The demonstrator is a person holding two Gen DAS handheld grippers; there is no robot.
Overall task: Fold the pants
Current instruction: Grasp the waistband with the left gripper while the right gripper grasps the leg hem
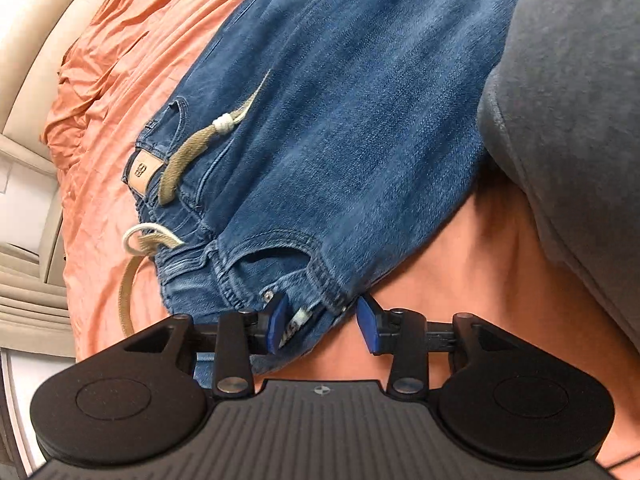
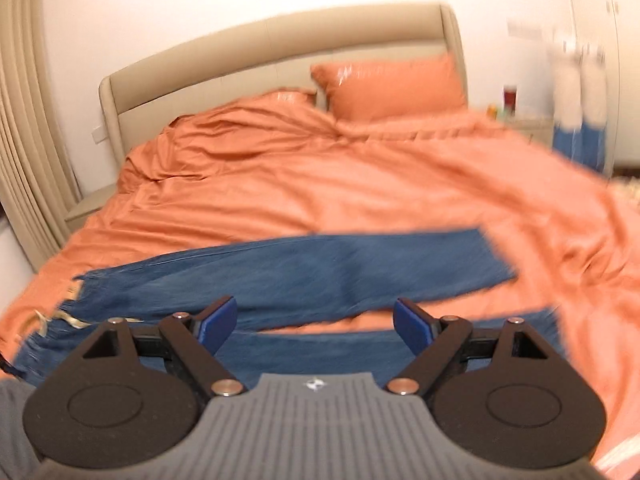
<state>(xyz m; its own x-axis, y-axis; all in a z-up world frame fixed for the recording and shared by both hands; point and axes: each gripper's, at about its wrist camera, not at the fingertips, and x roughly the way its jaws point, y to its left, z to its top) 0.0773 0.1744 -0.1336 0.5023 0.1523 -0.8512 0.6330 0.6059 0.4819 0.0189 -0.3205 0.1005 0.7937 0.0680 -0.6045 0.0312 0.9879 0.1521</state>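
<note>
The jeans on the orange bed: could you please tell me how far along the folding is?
Done: the jeans lie spread across the bedcover. In hand: the open left tool straddles the waistband corner, not gripping; the right tool hovers open over the legs. Left: every fold, since both legs lie apart.

Your blue denim pants (image 2: 320,272) are lying flat across the orange bed, legs spread apart with a gap between them, waistband end with its khaki drawstring (image 1: 188,160) bunched up.
</note>
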